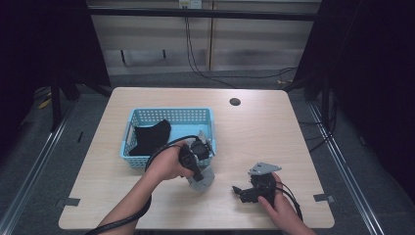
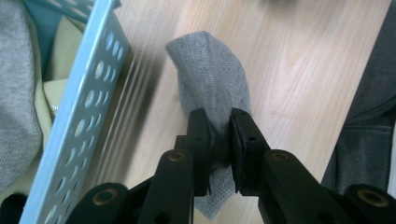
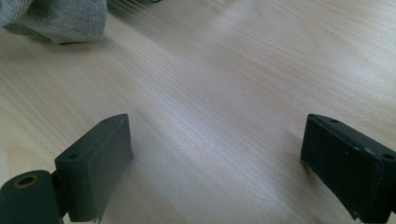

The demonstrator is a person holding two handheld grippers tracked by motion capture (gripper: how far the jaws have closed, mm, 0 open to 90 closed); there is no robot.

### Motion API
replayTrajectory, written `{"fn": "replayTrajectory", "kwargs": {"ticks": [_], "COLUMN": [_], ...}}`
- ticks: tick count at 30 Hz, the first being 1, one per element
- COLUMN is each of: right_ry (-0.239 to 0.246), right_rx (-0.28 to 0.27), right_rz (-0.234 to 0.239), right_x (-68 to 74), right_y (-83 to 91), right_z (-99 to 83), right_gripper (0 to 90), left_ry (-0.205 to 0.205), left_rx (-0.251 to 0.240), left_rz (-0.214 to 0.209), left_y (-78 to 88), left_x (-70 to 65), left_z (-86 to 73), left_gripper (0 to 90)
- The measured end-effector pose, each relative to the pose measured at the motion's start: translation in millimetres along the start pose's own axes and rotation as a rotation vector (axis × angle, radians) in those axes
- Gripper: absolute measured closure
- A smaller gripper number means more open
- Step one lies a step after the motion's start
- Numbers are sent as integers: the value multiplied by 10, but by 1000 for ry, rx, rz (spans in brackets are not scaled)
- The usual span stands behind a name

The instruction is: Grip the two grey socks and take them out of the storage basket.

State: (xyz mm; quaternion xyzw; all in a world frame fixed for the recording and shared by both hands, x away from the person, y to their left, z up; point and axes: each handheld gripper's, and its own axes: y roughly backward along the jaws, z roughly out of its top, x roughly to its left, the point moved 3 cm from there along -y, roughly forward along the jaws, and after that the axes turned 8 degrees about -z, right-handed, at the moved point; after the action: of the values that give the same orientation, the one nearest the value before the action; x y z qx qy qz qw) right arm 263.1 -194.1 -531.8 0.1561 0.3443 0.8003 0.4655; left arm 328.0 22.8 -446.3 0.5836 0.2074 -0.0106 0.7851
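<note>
The left hand-held gripper (image 2: 219,128) is clenched on a grey cloth (image 2: 210,79), which hangs down to the counter (image 1: 254,127) just at the 5 o'clock corner of the blue basket (image 1: 128,131). The right hand-held gripper (image 3: 215,158) rests released on the counter at the cloth's 3 o'clock, well apart, nothing between its jaws.

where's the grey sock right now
The grey sock is pinched between the left gripper's fingers, hanging onto the wooden table just outside the blue basket's near right corner in the high view.
</note>
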Motion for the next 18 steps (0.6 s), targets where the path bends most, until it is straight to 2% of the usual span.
{"fn": "replayTrajectory", "kwargs": {"ticks": [7,12,13,16,18], "right_ry": [0,0,0,0,0], "right_rx": [0,0,0,1,0], "right_rz": [0,0,0,0,0], "right_x": [0,0,0,0,0], "right_y": [0,0,0,1,0], "right_z": [0,0,0,0,0], "right_gripper": [83,83,83,83,83], "left_ry": [23,30,15,20,17], "left_rx": [-31,-39,-33,-64,-89], "left_rz": [-4,-10,-3,11,36], "left_y": [32,132,165,249,329], "left_x": [26,-34,-43,-73,-53], "left_z": [-49,-57,-56,-49,-44], "left_gripper": [700,604,601,548,504]}}
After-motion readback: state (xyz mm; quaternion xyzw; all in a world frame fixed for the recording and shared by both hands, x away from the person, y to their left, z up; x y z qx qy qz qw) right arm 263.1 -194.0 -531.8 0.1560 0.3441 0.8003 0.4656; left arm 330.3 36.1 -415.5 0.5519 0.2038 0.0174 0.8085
